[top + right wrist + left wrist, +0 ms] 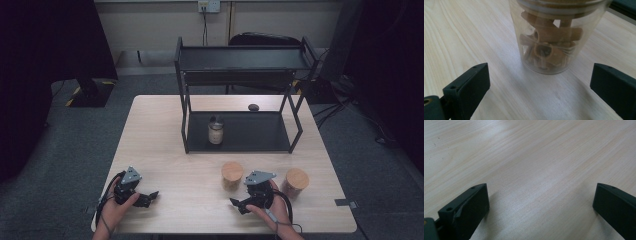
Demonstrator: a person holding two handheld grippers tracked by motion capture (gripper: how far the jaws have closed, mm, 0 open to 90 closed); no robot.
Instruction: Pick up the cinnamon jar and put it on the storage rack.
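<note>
The right claw (539, 85) is gaping wide and gripping nothing at the tabletop's (165, 145) near edge; just beyond it the clear jar (552, 37) of cinnamon sticks is standing upright, untouched; the left claw (540, 207) is likewise lying wide open over bare wood.

A clear jar (550, 37) stands upright on the pale wooden table (165, 165), near its front edge — round, with a flat wooden lid and a pale seal ring just under it. Through the wall show brown rolled sticks, piled crosswise and filling most of it. In the high view the same jar (232, 175) sits right of the table's middle. A second jar (296, 182) of the same build — wooden lid, upright — stands well to its right.
</note>
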